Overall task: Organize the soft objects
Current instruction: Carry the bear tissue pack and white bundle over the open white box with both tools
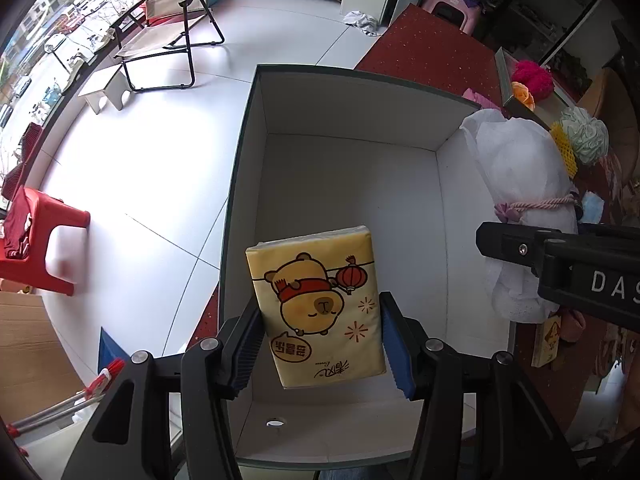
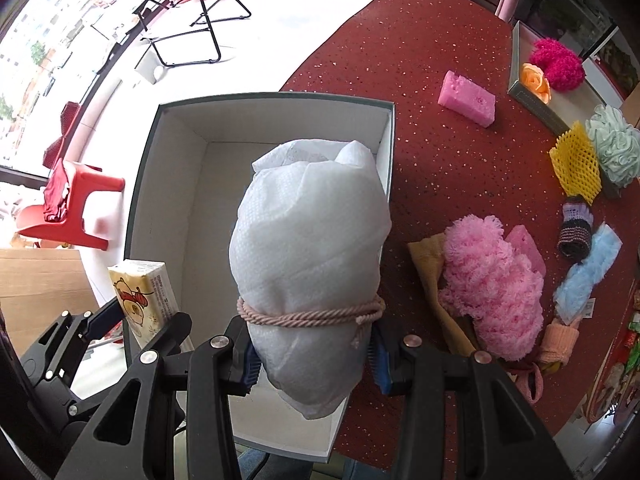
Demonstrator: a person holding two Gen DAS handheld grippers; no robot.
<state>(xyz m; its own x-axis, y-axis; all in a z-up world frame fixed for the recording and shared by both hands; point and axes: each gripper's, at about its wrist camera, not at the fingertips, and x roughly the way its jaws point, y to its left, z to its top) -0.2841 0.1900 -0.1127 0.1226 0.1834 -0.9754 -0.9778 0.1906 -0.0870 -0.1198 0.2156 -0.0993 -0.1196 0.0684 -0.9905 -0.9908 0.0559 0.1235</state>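
Left wrist: left gripper (image 1: 320,344) clamps tissue pack (image 1: 316,308), seemingly above box (image 1: 244,184)

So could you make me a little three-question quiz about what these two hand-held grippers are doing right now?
1. True or false: the left hand-held gripper holds a yellow tissue pack above the open box.
2. What does the right hand-held gripper hold?
A. the pink sponge block
B. a white cloth bundle tied with pink cord
C. the green bath pouf
3. Fill in: the box interior visible in both views holds ____ items lying on its floor.

Key: 1 true; 2 B; 3 no.
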